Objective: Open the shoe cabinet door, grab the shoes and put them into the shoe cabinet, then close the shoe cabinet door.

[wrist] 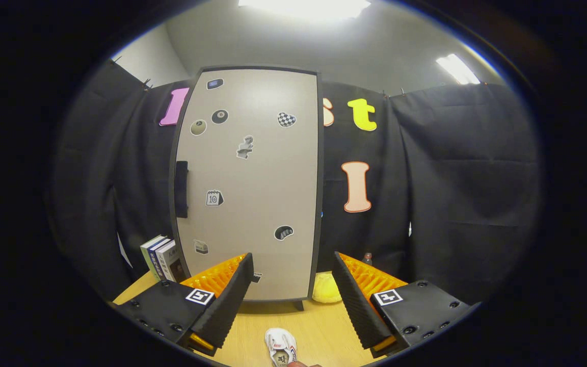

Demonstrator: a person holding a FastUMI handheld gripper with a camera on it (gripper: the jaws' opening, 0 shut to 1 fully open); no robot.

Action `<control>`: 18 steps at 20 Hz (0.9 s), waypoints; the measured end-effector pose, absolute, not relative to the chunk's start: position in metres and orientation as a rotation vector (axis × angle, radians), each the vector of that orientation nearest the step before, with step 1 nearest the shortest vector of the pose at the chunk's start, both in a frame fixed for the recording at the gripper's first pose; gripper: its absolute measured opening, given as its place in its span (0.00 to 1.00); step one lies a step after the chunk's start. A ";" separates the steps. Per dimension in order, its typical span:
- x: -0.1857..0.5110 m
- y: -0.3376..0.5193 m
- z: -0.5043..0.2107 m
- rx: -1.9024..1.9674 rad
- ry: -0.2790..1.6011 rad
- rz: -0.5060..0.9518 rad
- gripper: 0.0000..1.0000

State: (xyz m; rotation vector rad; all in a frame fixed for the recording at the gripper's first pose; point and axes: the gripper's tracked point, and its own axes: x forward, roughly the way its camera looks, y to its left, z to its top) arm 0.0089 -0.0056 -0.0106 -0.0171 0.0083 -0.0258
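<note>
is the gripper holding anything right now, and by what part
Nothing is held. The gripper is open, its fingers spread wide with only table between them; the white shoe lies untouched on the table.

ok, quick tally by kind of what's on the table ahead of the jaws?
Shoe cabinet, door shut: 1
White shoe, on the table between the open jaws of the gripper: 1
Yellow soft thing, at the cabinet's foot: 1
Books, upright beside the cabinet: 3
Small bottle, only its top visible: 1
Total: 7
</note>
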 end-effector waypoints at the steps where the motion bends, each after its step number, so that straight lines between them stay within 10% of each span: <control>1: 0.010 -0.003 -0.009 -0.018 0.004 -0.022 0.98; 18: 0.093 0.124 0.064 -0.034 -0.056 0.195 0.97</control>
